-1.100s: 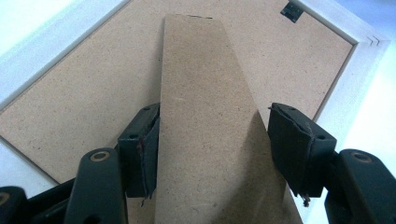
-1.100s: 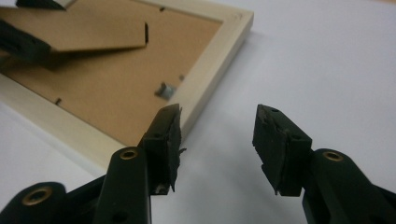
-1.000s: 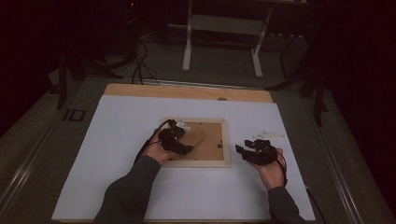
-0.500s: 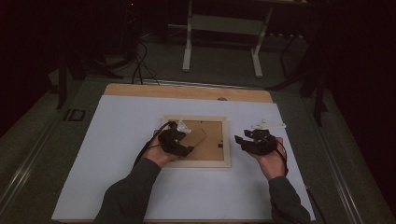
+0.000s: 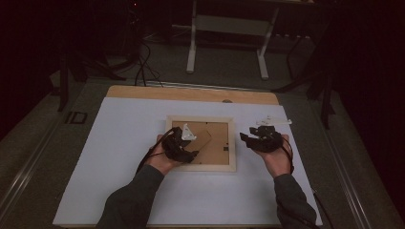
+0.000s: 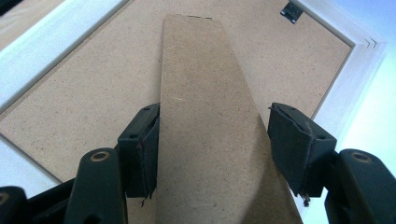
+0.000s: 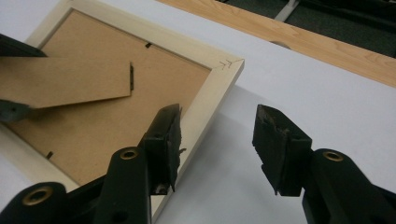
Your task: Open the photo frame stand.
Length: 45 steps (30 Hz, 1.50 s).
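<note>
Your white table sheet (image 5: 119,157) carries the pale wooden picture frame (image 5: 200,167), lying face down at the centre of the high view with its brown fibreboard backing (image 5: 220,143) up. In the left gripper view the long brown fibreboard easel stand (image 6: 210,116) runs up the middle of the picture between the jaws of your left gripper (image 6: 212,140); they sit wide, closed against both of its edges. I judge the step to be swinging that stand, so keep the grip square across its width and move it slowly about its hinge end (thin matte board like this creases easily). Your right gripper (image 7: 217,144) hangs open and empty, lower centre of its own view, over the frame's right-hand rail; a pad there could steady the frame. Small dark metal tabs (image 7: 147,45) dot the backing's edge.
</note>
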Each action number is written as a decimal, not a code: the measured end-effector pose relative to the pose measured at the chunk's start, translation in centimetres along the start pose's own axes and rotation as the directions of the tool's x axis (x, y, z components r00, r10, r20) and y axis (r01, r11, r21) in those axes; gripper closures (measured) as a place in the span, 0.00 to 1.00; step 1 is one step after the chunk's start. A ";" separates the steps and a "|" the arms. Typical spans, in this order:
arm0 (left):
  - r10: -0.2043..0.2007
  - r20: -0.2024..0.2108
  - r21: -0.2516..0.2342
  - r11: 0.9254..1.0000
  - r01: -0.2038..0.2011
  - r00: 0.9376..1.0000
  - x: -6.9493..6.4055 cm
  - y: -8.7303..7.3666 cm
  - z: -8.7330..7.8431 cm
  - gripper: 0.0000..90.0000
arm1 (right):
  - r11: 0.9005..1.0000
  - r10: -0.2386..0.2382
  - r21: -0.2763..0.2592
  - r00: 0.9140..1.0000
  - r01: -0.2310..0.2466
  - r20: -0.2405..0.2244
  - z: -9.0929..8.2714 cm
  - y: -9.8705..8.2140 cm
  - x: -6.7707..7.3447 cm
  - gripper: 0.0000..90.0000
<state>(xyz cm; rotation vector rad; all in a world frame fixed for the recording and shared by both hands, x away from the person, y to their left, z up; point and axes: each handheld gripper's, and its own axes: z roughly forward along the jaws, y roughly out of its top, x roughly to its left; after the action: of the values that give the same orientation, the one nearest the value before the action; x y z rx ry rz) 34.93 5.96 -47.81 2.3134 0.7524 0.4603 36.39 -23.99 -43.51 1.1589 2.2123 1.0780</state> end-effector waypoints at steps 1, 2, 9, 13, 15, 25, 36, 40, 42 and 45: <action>0.002 -0.004 -0.001 1.000 -0.002 1.000 -0.1 0.0 -0.1 0.43 | 1.000 -0.002 0.004 1.000 0.002 0.001 0.2 0.1 -0.1 0.57; 0.006 -0.006 -0.005 1.000 -0.006 1.000 -0.1 0.0 -0.1 0.43 | 1.000 -0.003 0.010 1.000 0.003 0.004 0.4 0.1 -0.1 0.57; 0.017 -0.025 -0.018 1.000 -0.017 1.000 -0.5 -0.2 -0.3 0.43 | 0.999 -0.005 0.037 1.000 0.004 0.006 1.3 0.3 -0.3 0.57; 0.026 -0.036 -0.022 0.999 -0.026 0.999 -0.7 -0.2 -0.4 0.43 | 0.999 0.011 0.040 1.000 -0.012 0.008 1.5 0.3 -0.7 0.57; 0.029 -0.043 -0.026 0.999 -0.030 0.999 -0.9 -0.2 -0.5 0.43 | 0.999 0.014 0.046 1.000 -0.014 0.010 1.6 0.3 -0.8 0.57; 0.038 -0.059 -0.040 0.998 -0.040 0.998 -1.2 -0.3 -0.7 0.43 | 0.998 0.055 0.041 0.998 -0.055 -0.016 2.0 0.8 -1.3 0.57; 0.057 -0.087 -0.059 0.996 -0.062 0.995 -1.9 -0.4 -1.0 0.43 | 0.997 0.048 0.065 0.998 -0.046 -0.031 3.1 1.4 -1.0 0.59; 0.067 -0.098 -0.063 0.995 -0.074 0.993 -2.1 -0.4 -1.1 0.43 | 0.996 0.069 0.066 0.995 -0.064 -0.074 3.4 1.5 -1.0 0.60; 0.077 -0.104 -0.063 0.994 -0.083 0.992 -2.2 -0.4 -1.2 0.43 | 0.995 0.078 0.071 0.994 -0.072 -0.079 3.6 1.6 -1.0 0.60; 0.084 -0.112 -0.066 0.994 -0.092 0.990 -2.3 -0.5 -1.3 0.43 | 0.993 0.088 0.082 0.992 -0.081 -0.089 3.9 1.6 -1.2 0.59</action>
<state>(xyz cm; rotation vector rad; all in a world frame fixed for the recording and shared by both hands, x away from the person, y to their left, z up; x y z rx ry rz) 32.31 5.40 -47.49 2.2759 0.6755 0.6473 40.38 -22.67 -44.64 1.2707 2.3134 1.1085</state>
